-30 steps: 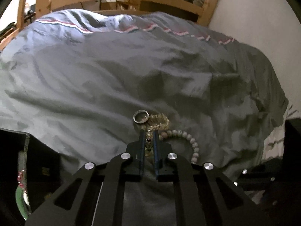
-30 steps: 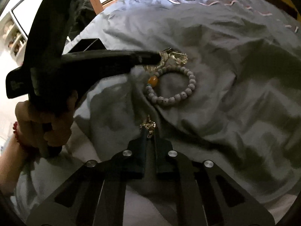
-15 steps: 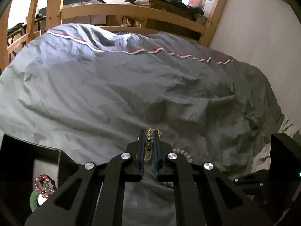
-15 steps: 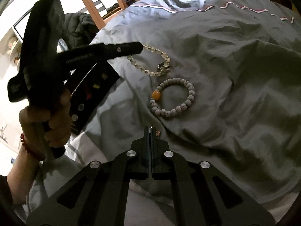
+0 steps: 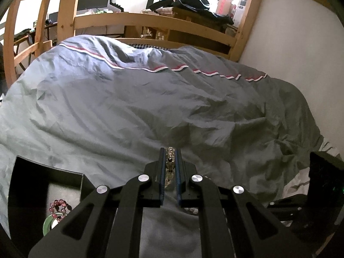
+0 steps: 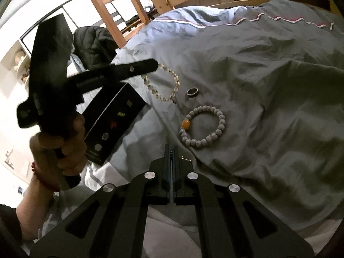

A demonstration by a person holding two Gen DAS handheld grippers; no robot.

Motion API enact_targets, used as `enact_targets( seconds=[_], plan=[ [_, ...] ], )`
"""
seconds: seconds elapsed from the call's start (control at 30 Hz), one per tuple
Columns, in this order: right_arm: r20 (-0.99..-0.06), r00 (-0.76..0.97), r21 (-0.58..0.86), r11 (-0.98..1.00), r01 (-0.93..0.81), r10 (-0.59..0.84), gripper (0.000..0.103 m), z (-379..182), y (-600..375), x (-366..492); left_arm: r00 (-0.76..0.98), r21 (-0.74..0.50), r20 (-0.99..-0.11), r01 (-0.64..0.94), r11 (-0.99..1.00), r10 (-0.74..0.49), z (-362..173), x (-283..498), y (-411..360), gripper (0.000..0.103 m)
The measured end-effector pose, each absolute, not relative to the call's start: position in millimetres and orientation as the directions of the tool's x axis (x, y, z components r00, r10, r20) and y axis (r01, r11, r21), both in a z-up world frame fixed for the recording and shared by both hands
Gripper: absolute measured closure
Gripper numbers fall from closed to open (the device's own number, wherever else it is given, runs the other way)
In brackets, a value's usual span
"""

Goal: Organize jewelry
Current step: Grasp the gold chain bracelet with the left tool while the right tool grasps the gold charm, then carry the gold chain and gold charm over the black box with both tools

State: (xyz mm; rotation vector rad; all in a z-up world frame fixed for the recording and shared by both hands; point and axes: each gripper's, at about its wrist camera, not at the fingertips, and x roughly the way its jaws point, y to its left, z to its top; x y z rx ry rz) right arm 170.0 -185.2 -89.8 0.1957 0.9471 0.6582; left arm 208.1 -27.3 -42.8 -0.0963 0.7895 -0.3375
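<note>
Jewelry sits spread on the grey duvet of the bed, largest thing in view, w/ the black jewelry box open at its left edge; in left wrist view the box already holds a pink bead piece and a green bangle. Left hand-held gripper is narrow, clamped on the clear bead bracelet, which a sec ago lay in the pile and now hangs lifted off the duvet from the gripper tip, near the box. So the pick is done; the carry to the box looks like the next step. White bead bracelet w/ orange bead is flat on the duvet, untouched. Silver ring, earlier hidden by the pile, now lies bare between the two bracelets. Right hand-held gripper went from slightly apart to fully closed, pinched on a small gold piece, prob. a thin chain or earring, too small to tell; only a bit sticks out beside the jaws. Two items in hand, ring + white bracelet left on the duvet.
</note>
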Motion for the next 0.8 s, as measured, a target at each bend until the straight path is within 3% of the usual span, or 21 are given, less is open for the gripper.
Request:
enact_targets(
  seconds=[0.8],
  plan=[
    [-0.621, 0.506, 0.406, 0.798, -0.446, 0.599, 0.101, -25, -198, 154, 0.656, -0.177, -0.701, 0.217, 0.96, -0.278, -12, 153, -17, 0.095]
  ],
)
